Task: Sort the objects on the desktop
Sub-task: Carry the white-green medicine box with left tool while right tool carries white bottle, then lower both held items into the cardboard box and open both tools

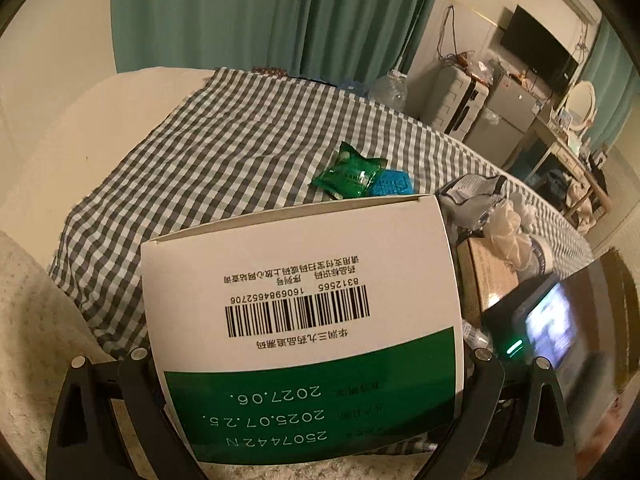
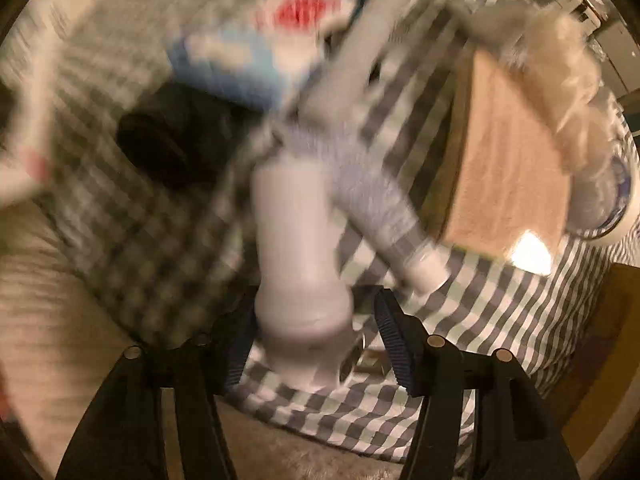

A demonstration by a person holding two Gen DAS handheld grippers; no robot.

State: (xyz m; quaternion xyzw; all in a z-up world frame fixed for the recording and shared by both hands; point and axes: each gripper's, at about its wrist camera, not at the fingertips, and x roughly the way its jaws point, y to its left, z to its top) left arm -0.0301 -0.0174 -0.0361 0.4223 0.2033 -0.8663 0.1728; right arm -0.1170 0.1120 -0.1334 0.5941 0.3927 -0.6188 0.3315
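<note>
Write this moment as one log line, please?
left tool: shut on box | right tool: around white bottle, grip unclear, blurred | checked cloth: green packet lying

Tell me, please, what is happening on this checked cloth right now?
A person is sorting clutter with two handheld grippers. The left gripper holds a white and green medicine box between its jaws, lifted over the checked cloth. The right gripper has a white bottle between its jaws, but the view is blurred, so a firm grip cannot be confirmed. A green packet, a blue sponge and a tan box lie on the cloth.
</note>
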